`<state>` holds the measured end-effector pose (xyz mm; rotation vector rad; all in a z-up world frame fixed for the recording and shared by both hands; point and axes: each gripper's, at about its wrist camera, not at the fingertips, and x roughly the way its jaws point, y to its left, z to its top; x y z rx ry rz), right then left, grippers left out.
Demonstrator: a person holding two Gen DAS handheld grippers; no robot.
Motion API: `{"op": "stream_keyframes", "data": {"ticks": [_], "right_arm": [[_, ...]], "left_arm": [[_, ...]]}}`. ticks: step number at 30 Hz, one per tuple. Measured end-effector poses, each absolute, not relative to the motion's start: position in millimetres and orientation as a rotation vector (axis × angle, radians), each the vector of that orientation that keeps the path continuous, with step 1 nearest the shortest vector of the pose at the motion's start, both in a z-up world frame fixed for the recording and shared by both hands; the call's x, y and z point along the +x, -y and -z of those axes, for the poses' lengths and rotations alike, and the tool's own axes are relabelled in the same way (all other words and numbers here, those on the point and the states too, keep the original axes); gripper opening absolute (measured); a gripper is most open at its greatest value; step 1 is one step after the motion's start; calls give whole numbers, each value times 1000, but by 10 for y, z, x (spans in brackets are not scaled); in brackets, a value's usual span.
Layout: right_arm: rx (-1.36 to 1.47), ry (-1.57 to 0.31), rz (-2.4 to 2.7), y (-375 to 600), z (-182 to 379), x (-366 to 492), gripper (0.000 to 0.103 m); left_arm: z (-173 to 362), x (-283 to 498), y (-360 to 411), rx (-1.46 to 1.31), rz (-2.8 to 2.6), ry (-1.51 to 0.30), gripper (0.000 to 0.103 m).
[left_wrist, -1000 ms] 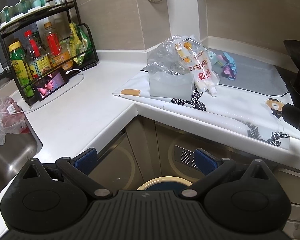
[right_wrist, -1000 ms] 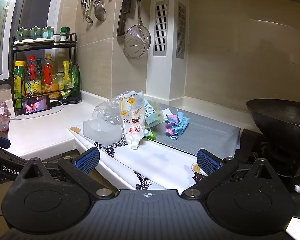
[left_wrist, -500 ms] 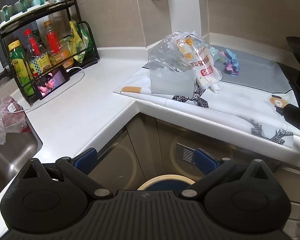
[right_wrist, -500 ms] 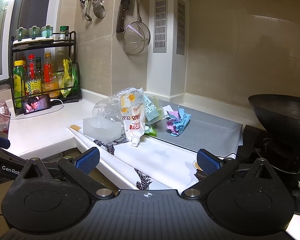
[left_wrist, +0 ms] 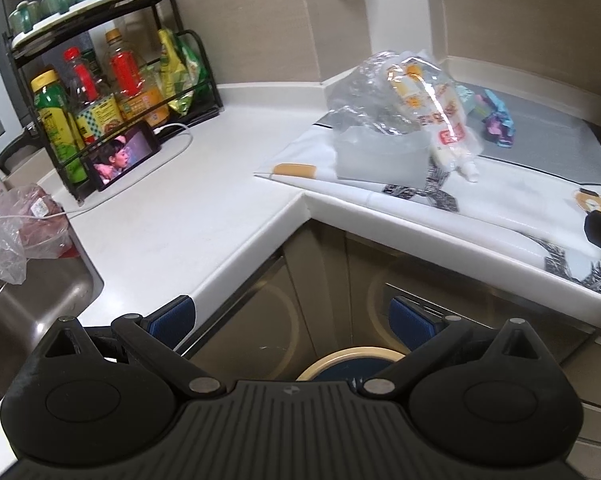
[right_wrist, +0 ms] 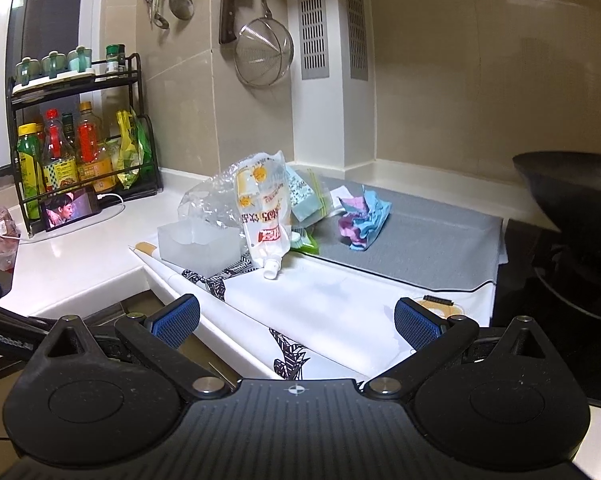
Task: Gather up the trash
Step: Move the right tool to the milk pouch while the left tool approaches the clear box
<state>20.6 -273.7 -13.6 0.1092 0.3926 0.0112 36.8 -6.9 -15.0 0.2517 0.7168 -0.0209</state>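
Note:
A pile of trash lies on the white counter: a white spout pouch (right_wrist: 262,216) (left_wrist: 440,120), a crumpled clear bag (right_wrist: 208,204) (left_wrist: 364,92), a frosted plastic box (right_wrist: 198,246) (left_wrist: 380,156), a green-white packet (right_wrist: 306,198) and a crumpled blue-purple wrapper (right_wrist: 364,220) (left_wrist: 496,120). A bin with a cream rim (left_wrist: 352,360) stands on the floor below the counter corner. My left gripper (left_wrist: 292,320) is open and empty above the bin. My right gripper (right_wrist: 296,320) is open and empty, short of the pile.
A black rack of bottles (left_wrist: 100,92) and a phone (left_wrist: 120,156) stand at the back left. A steel sink (left_wrist: 28,308) with a plastic bag (left_wrist: 16,232) is at left. A black wok (right_wrist: 572,216) sits on the stove at right. Utensils hang on the wall (right_wrist: 260,52).
Both grippers have moved a little closer to the counter and the trash pile; the pile looks larger in both views. Both stay open.

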Motion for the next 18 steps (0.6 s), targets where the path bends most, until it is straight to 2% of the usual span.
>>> {"op": "stream_keyframes", "data": {"ticks": [9, 18], "right_arm": [[186, -428, -65, 2878, 227, 742, 103], [246, -476, -60, 3041, 315, 1860, 103]], "left_arm": [[249, 520, -183, 231, -79, -773, 103], [365, 576, -423, 220, -168, -849, 103]]}}
